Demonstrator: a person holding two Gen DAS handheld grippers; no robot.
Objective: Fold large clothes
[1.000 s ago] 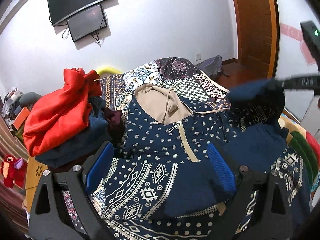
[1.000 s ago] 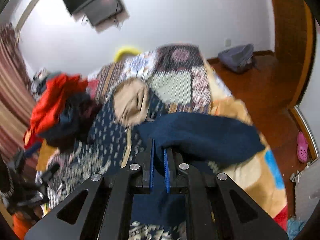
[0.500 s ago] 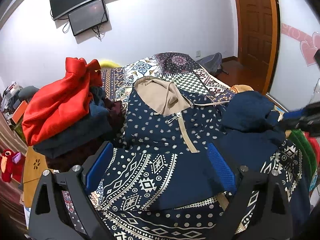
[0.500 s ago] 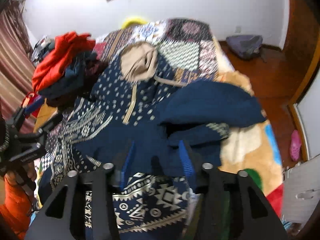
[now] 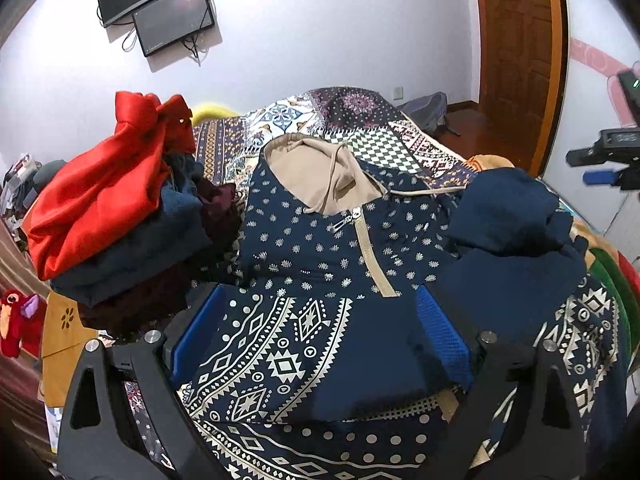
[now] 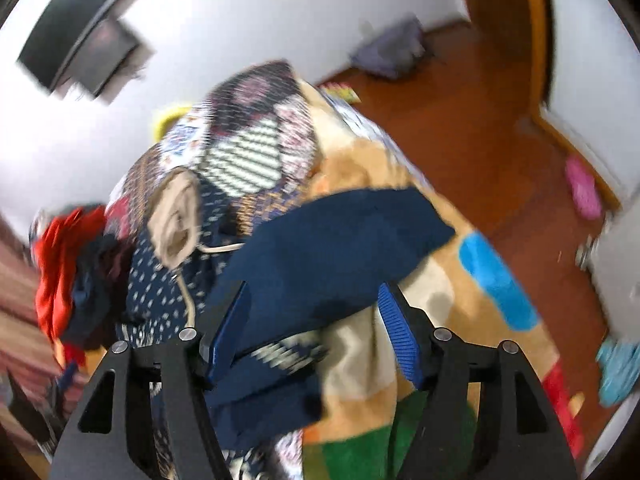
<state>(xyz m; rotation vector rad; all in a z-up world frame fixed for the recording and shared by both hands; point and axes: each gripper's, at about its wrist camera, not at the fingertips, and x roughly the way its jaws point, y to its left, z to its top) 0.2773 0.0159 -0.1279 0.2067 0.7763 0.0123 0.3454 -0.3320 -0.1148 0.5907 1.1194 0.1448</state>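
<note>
A bed under a patchwork quilt carries a large navy hooded top printed with cream dots and geometric bands, laid front up, its long axis running from the beige-lined hood at the far end to the hem under the left gripper. Its plain navy sleeve lies folded across the right side. The right gripper is nearer to it; its jaws have just been opening and stand apart above the sleeve, holding nothing. The left jaws gape wide over the hem, empty. Only the left view shows the zip and hem sharply; only the right view, blurred, shows the tan blanket beside the sleeve.
</note>
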